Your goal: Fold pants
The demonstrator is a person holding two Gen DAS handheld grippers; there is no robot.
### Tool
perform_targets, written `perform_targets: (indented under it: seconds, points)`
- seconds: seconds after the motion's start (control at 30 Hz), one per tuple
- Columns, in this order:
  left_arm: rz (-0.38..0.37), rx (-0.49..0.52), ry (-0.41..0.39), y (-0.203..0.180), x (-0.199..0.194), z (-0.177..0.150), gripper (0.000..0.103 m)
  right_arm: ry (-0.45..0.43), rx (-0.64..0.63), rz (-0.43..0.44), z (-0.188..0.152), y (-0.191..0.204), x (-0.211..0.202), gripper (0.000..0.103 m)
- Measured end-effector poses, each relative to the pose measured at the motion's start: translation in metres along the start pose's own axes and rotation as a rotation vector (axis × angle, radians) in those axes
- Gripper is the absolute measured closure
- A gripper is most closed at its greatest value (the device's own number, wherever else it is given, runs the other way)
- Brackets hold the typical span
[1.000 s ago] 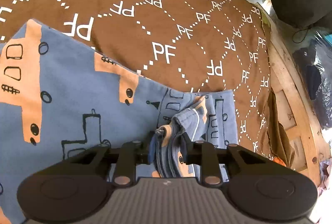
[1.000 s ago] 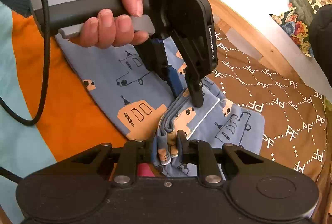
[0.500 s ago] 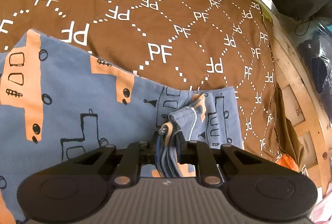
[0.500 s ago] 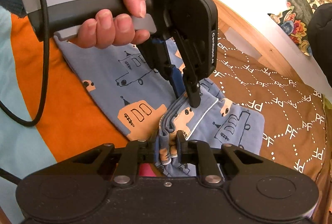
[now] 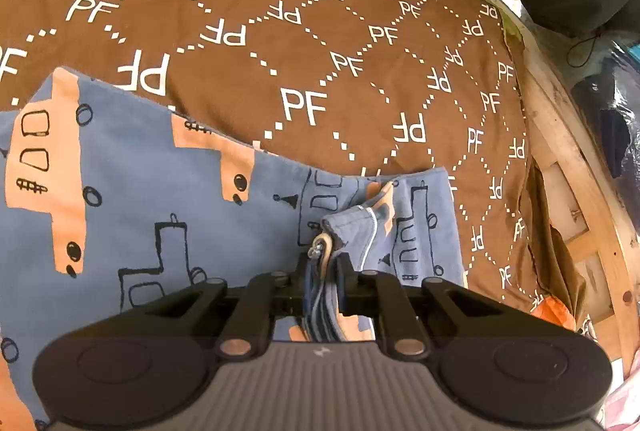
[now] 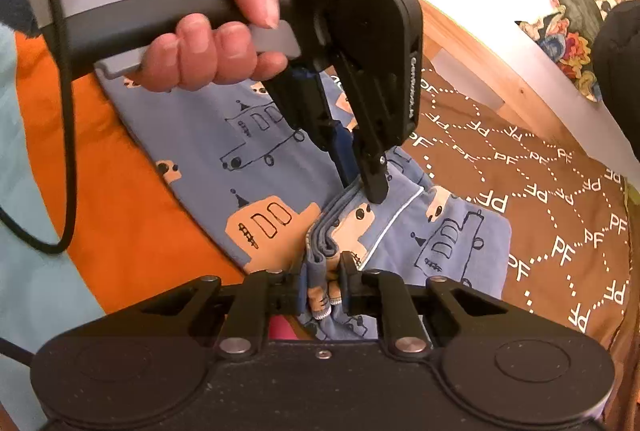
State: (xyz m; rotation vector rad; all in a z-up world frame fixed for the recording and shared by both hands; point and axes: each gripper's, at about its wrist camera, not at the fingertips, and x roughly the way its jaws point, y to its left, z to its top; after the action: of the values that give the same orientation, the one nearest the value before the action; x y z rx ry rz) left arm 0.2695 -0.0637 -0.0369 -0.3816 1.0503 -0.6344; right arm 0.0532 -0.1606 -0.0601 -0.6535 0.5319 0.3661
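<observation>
The brown "PF" bedspread point(image 5: 304, 43) covered most of the bed, w/ a wooden frame point(image 5: 576, 167) along its far edge and an orange-and-teal sheet point(image 6: 100, 167) under the near side. The pants point(image 5: 160, 183), blue w/ orange vehicle print, lay spread across both, one end bunched up into a thick stack of layers near the grippers.

Left gripper point(image 5: 326, 271) had just been closing and was clamped on that stack; cloth filled the gap betw. its jaws. A hand point(image 6: 192, 27) held it, seen from the right wrist view. Right gripper point(image 6: 324, 287) pinched the same bundle at a hem just beside it, jaws tight on fabric.

Risks, biggest first:
- The two grips sat v. close together, so most of the pants hung unsupported; a lift would prob. let the long part drag and wrinkle on the bedspread.
- Stack was thick; inner layers could slip out, leaving an uneven fold.
- White-piped edge point(image 6: 394, 227) lay loose beside the left gripper and might flip over.
</observation>
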Motion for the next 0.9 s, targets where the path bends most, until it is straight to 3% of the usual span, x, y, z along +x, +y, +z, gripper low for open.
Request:
perform_targets:
  seconds: [0.33,0.53,0.7,0.9]
  points:
    - [-0.023,-0.003,-0.026,0.007,-0.008,-0.005,0.092,-0.026,0.036,0.014,0.003,-0.003,-0.007,0.087]
    - [0.015,0.000,-0.021,0.009,-0.019,-0.003,0.093,-0.063,0.051,0.056,0.011,-0.003,-0.012,0.089]
    - [0.051,-0.061,-0.005,0.021,-0.029,0.002,0.093,-0.085,0.041,0.096,0.020,0.001,-0.014,0.089]
    - [0.109,-0.020,-0.002,0.024,-0.043,0.002,0.093,-0.099,0.046,0.152,0.028,0.002,-0.013,0.090]
